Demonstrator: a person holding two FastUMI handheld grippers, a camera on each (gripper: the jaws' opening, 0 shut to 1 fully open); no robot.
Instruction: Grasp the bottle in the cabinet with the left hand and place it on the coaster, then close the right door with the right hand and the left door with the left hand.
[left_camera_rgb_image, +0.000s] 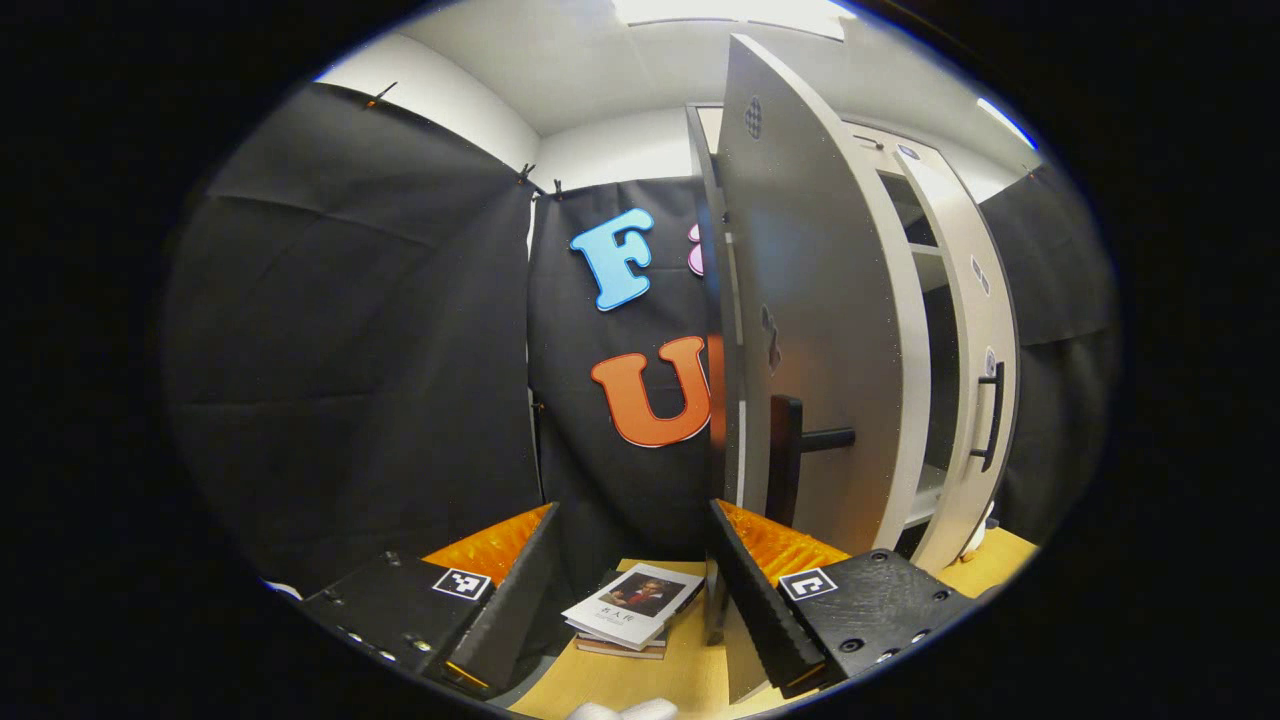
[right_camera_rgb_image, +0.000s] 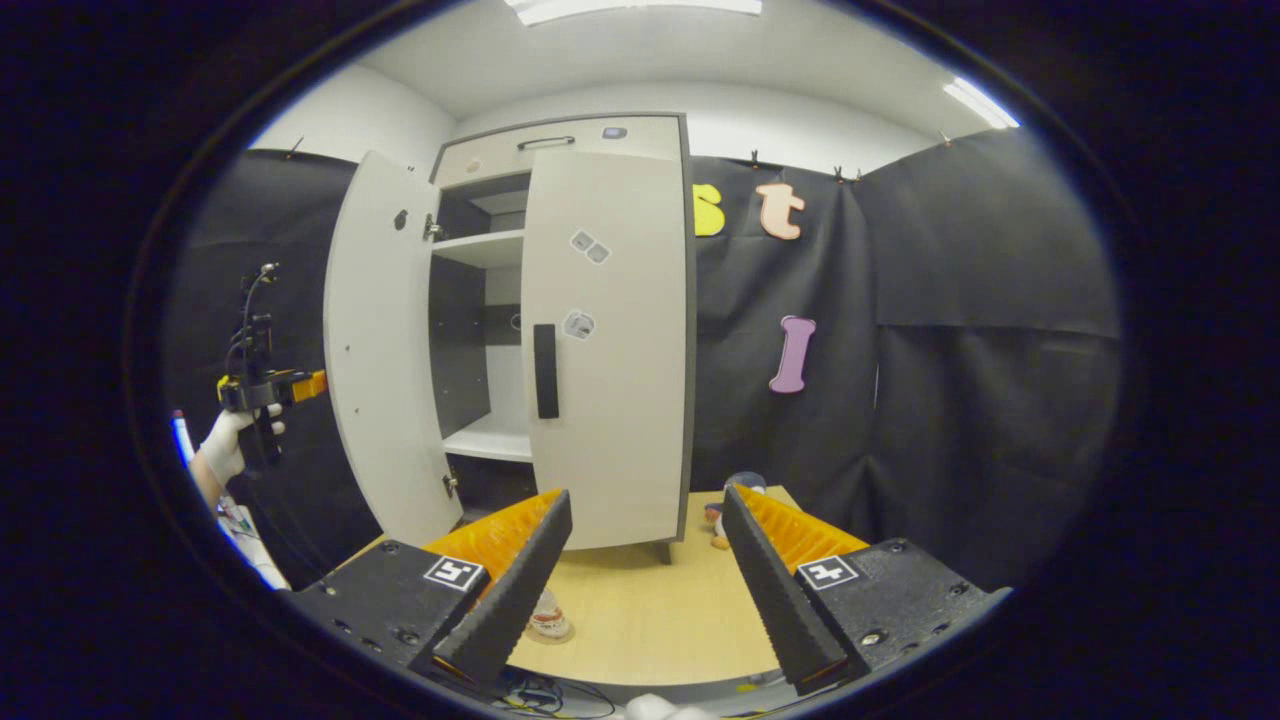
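Note:
In the right gripper view the pale cabinet (right_camera_rgb_image: 600, 135) has its left door (right_camera_rgb_image: 385, 350) swung wide open. Its right door (right_camera_rgb_image: 605, 340) lies flat across the right half. A small clear bottle (right_camera_rgb_image: 545, 605) stands on a round coaster (right_camera_rgb_image: 550, 632) on the table, partly hidden behind one finger of my right gripper (right_camera_rgb_image: 640, 590), which is open and empty. A gloved hand holds my left gripper (right_camera_rgb_image: 312, 384) just left of the open door's edge. In the left gripper view the left gripper (left_camera_rgb_image: 630, 590) is open, with the left door (left_camera_rgb_image: 820, 300) and its dark handle (left_camera_rgb_image: 800, 450) close ahead on the right.
A thin stack of books (left_camera_rgb_image: 635, 605) lies on the wooden table (right_camera_rgb_image: 650, 620) below the left gripper. Small objects (right_camera_rgb_image: 722, 512) sit at the cabinet's right foot. The cabinet's shelves (right_camera_rgb_image: 490, 440) look bare. Cables (right_camera_rgb_image: 540, 690) hang at the table's front edge.

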